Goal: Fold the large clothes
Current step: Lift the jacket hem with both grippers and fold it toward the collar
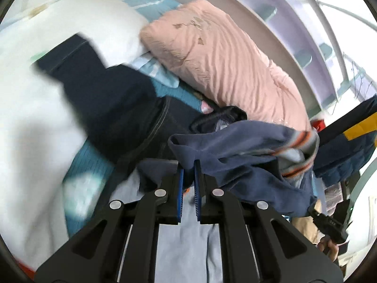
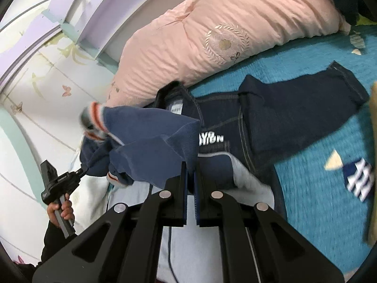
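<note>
In the left wrist view, the left gripper [image 1: 188, 167] was seen nearest the lens, its jaws drawn close together and pinched on an edge of the blue sweater [image 1: 235, 146]. In the right wrist view, the right gripper [image 2: 190, 169] was likewise clamped on a ribbed edge of the same garment [image 2: 150, 146], the jaws nearly touching with cloth between them. The sweater was held up off the bed between the two grippers, bunched and sagging, its orange and grey striped cuff [image 2: 94, 118] shown at the far side. The left gripper [image 2: 82, 171] and the hand [image 2: 62, 212] holding it were visible at the lower left of the right wrist view. Beneath the sweater a dark navy garment [image 2: 282, 122] with white lettering was spread on the teal bedspread [image 2: 318, 212]. Beyond it a pink pillow [image 2: 200, 35] was lying against the bed's edge, and a white pillow [image 1: 59, 35] was seen beside it in the left wrist view.
</note>
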`<state>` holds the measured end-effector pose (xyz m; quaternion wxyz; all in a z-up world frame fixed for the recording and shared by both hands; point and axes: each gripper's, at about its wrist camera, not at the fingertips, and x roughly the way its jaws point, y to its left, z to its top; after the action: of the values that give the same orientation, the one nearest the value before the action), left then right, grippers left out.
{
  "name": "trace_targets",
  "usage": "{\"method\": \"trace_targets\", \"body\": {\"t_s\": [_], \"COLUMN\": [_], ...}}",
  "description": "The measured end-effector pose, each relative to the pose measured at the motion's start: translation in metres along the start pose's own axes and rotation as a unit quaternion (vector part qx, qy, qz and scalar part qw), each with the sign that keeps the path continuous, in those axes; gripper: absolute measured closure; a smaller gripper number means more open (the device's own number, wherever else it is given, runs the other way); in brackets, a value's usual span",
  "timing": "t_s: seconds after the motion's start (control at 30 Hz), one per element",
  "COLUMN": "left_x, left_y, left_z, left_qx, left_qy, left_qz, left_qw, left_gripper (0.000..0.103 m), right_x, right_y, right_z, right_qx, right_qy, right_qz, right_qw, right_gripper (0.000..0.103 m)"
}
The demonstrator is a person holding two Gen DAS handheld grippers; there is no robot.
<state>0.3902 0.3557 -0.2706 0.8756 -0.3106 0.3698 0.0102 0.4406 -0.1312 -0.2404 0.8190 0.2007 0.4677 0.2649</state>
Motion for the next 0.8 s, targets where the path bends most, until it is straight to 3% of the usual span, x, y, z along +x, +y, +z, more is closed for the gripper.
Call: {"method": "trace_targets", "body": {"t_s": [0.2,0.3,0.43,0.5,0.63,0.73,0.77,0.8], "left_x": [-0.05,-0.049,-0.035,-0.04,-0.063,-0.093,-0.102,-0.108], "left_y": [0.02,0.034,0.048,0.047,0.042,0.033,0.031,0.029], "left_z": [-0.074,-0.112,-0.144,-0.15,-0.148,-0.143,-0.14,-0.138], "left_qx": [-0.025,-0.024,-0.021,-0.015,-0.018,-0.012,-0.017,-0.017], "left_qy": [0.016,0.059,0.108,0.101,0.086,0.047,0.032,0.026], "left_qz": [0.024,0.061,0.106,0.126,0.128,0.137,0.134,0.128], "left_qw": [0.9993,0.9961,0.9882,0.9867,0.988,0.9894,0.9902,0.9913], "left_gripper": [0.096,0.096,0.091,0.091,0.084,0.06,0.057,0.057], "right_x": [-0.036,-0.033,-0.01,-0.008,-0.022,-0.033,-0.039,-0.046], "right_y": [-0.001,-0.007,-0.029,-0.034,-0.015,-0.003,-0.002,-0.004], "right_z": [-0.061,-0.103,-0.141,-0.145,-0.132,-0.127,-0.127,-0.126], "right_qx": [0.001,-0.016,0.018,0.034,0.007,-0.018,-0.02,-0.02], "right_qy": [0.034,0.073,0.139,0.147,0.135,0.125,0.118,0.11], "right_qz": [-0.012,-0.047,-0.066,-0.077,-0.084,-0.122,-0.134,-0.148], "right_qw": [0.999,0.996,0.988,0.985,0.987,0.984,0.984,0.983], "right_gripper": [0.099,0.099,0.094,0.093,0.088,0.072,0.061,0.057]}}
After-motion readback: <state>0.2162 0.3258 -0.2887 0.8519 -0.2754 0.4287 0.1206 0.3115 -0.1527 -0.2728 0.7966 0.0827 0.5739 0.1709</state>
